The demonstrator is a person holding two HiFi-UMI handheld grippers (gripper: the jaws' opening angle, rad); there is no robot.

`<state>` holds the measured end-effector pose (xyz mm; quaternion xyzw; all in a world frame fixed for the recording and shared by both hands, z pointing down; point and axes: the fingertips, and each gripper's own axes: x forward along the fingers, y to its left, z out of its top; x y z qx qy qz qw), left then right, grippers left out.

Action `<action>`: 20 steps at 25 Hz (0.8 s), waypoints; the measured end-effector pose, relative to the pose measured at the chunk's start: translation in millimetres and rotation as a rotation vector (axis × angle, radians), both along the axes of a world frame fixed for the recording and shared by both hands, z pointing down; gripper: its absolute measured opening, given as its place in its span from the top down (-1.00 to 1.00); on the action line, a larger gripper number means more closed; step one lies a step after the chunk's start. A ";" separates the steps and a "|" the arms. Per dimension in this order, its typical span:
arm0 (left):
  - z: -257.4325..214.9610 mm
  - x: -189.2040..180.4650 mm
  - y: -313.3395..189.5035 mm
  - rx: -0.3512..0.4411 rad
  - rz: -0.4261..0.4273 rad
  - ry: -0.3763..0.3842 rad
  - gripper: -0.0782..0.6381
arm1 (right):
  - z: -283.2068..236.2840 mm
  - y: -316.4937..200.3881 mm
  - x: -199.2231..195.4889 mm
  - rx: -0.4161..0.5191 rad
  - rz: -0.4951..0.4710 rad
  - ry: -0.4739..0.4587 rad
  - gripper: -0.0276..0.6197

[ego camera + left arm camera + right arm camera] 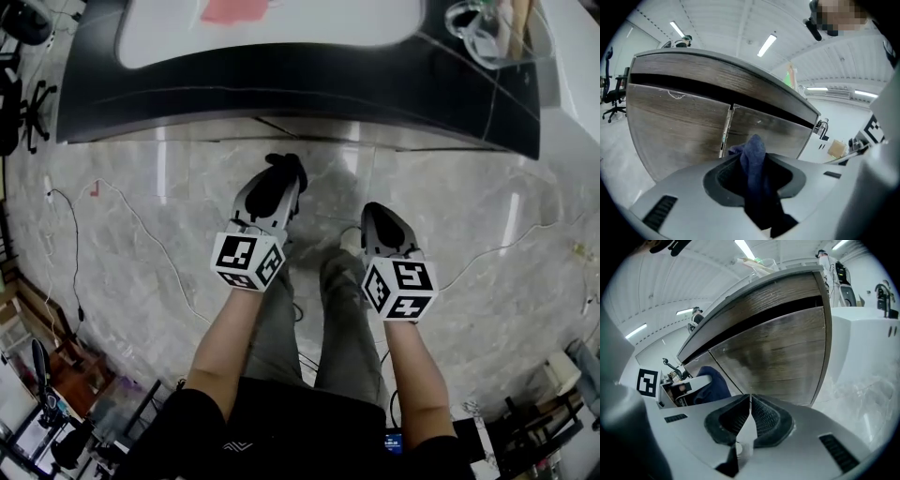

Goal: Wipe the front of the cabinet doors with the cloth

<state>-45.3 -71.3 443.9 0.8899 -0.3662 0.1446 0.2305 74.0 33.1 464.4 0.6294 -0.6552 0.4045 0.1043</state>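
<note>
– Looking down from the head camera: my left gripper reaches out over the marble floor with a dark cloth bunched at its tip. It's short of the dark counter top.
– And the other hand?
– My right gripper sits just beside it, a touch nearer to me.
– Over to the left gripper view!
– Jaws clamped on the cloth, blue from here. It pokes up between them and spills down behind. Straight ahead are two wood-grain cabinet doors, and the seam between them stands right above the cloth. Cloth and doors are apart.
– Right gripper view?
– Jaws pressed together, empty. The right-hand door fills the frame. Off to the left I catch my other gripper with the cloth, near the door front. Whether it touches there, I can't tell.
</note>
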 end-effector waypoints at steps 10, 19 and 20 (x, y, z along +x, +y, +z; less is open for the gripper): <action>-33.6 6.7 -10.9 0.044 0.024 0.049 0.43 | -32.4 -9.8 8.1 0.053 0.091 0.037 0.80; -52.9 -6.9 -42.7 0.113 -0.018 0.061 0.43 | -41.0 -22.5 -6.0 0.086 0.096 0.023 0.80; -53.5 -6.0 -45.5 0.119 -0.028 0.063 0.43 | -39.8 -23.4 -6.2 0.085 0.087 0.019 0.80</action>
